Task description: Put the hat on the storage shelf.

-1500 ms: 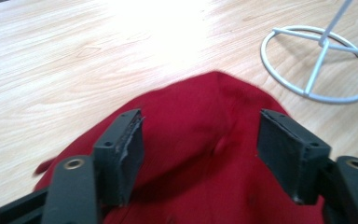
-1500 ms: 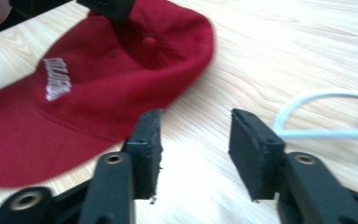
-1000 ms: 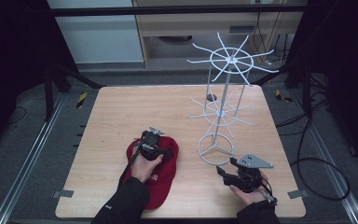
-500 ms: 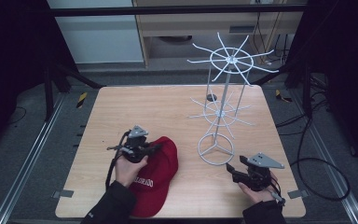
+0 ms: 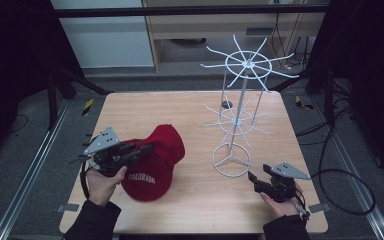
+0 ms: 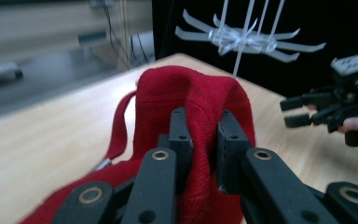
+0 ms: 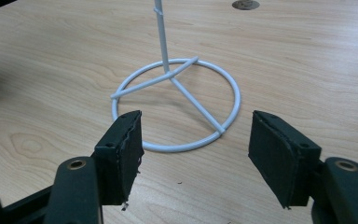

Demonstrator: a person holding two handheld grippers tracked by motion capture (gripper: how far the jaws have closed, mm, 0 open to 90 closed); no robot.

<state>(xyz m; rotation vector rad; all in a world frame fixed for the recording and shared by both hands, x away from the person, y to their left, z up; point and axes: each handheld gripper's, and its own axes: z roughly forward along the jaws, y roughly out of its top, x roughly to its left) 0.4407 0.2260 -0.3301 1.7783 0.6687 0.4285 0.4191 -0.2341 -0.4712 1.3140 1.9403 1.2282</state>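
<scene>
One red cap (image 5: 156, 157), one white wire rack (image 5: 239, 107); left gripper (image 6: 200, 135) clamped on cap fabric, cap apparently part-lifted; right gripper (image 7: 196, 140) jaws wide, empty, near rack base

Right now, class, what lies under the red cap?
The red cap, pinched in the left gripper, partly rests on the wooden table. Whatever lies beneath its crown is covered.
</scene>
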